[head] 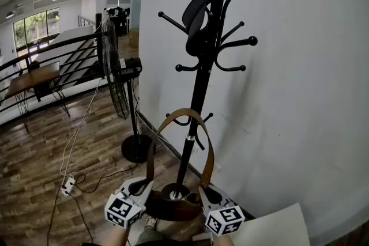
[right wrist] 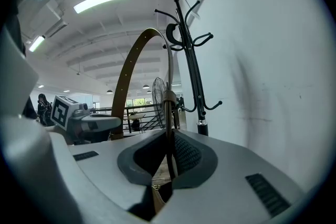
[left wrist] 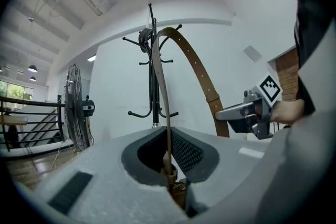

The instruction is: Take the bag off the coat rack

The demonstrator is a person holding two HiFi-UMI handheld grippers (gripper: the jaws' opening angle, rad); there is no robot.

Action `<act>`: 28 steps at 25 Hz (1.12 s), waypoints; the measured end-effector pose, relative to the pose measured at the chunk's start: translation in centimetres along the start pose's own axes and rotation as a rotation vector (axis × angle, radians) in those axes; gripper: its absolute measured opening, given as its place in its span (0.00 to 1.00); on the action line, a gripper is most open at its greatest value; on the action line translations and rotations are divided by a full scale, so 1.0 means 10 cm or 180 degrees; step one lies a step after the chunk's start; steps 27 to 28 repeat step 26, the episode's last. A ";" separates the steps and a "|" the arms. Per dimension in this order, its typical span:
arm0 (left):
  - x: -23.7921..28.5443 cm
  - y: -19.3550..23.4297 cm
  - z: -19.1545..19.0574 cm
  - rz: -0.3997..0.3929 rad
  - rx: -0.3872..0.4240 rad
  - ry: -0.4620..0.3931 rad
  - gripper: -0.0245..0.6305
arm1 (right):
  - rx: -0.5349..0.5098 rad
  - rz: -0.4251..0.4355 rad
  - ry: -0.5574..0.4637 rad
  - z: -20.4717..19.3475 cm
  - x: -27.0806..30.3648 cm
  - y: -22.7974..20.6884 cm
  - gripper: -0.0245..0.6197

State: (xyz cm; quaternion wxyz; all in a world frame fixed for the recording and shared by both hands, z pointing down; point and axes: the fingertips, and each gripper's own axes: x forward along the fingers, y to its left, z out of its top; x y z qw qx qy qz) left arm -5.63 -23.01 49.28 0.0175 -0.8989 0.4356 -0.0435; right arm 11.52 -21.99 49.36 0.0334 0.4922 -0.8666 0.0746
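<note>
The black coat rack (head: 203, 75) stands against the white wall, with a dark cap (head: 196, 8) on an upper hook. The brown bag (head: 173, 205) hangs low in front of the rack's base, between my two grippers. Its tan strap (head: 180, 114) arches up to the level of the lowest hooks; whether it touches a hook I cannot tell. My left gripper (head: 140, 188) is shut on the strap's left end (left wrist: 167, 157). My right gripper (head: 207, 193) is shut on the right end (right wrist: 169, 139). The strap loops overhead in the left gripper view (left wrist: 181, 44) and in the right gripper view (right wrist: 131, 60).
A standing fan (head: 117, 75) with a round base is left of the rack. A power strip (head: 68, 184) and its cable lie on the wooden floor. A railing (head: 52, 66) and a small table (head: 31, 80) are at the far left. A white sheet (head: 277, 229) lies at bottom right.
</note>
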 end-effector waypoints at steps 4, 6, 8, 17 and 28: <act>-0.02 0.02 -0.18 0.0005 -0.0009 0.0066 0.06 | 0.0047 0.0044 0.0110 -0.20 0.04 0.06 0.08; -0.03 0.03 -0.23 0.0028 -0.0044 0.0096 0.06 | 0.0067 0.0050 0.0148 -0.26 0.06 0.07 0.08; -0.04 0.05 -0.25 0.0048 -0.0076 0.0115 0.06 | 0.0078 0.0053 0.0173 -0.29 0.06 0.08 0.08; -0.05 0.06 -0.33 0.0047 -0.0107 0.0177 0.06 | 0.0073 0.0049 0.0229 -0.36 0.08 0.11 0.08; 0.03 0.12 -0.24 0.0037 -0.0138 0.0122 0.06 | 0.0053 0.0052 0.0214 -0.28 0.14 0.09 0.08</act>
